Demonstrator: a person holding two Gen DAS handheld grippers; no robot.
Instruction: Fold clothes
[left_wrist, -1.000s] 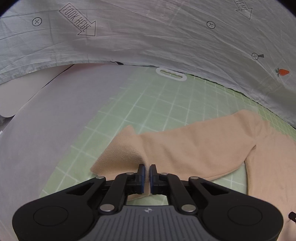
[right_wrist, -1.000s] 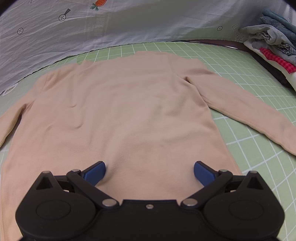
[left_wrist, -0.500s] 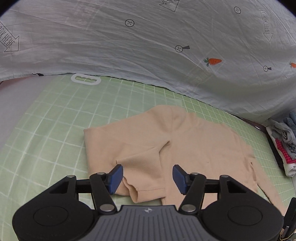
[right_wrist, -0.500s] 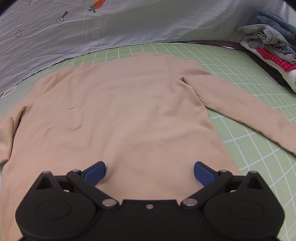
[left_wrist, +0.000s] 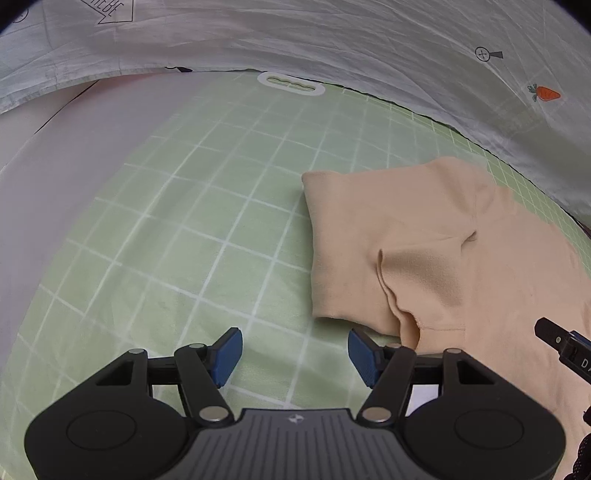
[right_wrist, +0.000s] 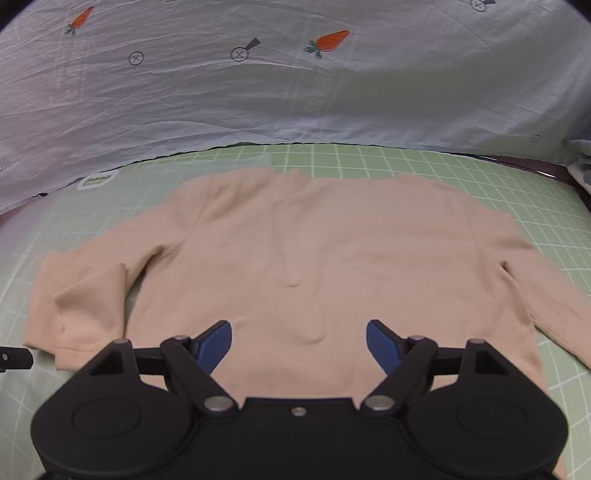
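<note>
A peach long-sleeved top (right_wrist: 332, 251) lies flat on the green grid mat (left_wrist: 184, 229). Its left sleeve (left_wrist: 369, 240) is folded back on itself, with the cuff (left_wrist: 410, 321) lying near the hem. My left gripper (left_wrist: 294, 356) is open and empty over bare mat, just left of that folded sleeve. Above the hem at the middle of the top, my right gripper (right_wrist: 299, 343) is open with nothing between its fingers. The right sleeve (right_wrist: 546, 295) stretches out to the right. A tip of the other gripper (left_wrist: 561, 343) shows at the left wrist view's right edge.
A pale sheet printed with carrots (right_wrist: 295, 74) hangs behind the mat. A white handle cut-out (left_wrist: 291, 83) marks the mat's far edge. Bare grey table (left_wrist: 55, 155) lies left of the mat. A bit of stacked clothes (right_wrist: 580, 166) shows at the far right.
My left gripper let go of the left sleeve after folding it inward and has drawn back to the left. My right gripper stayed open and shifted its view leftward and back over the hem.
</note>
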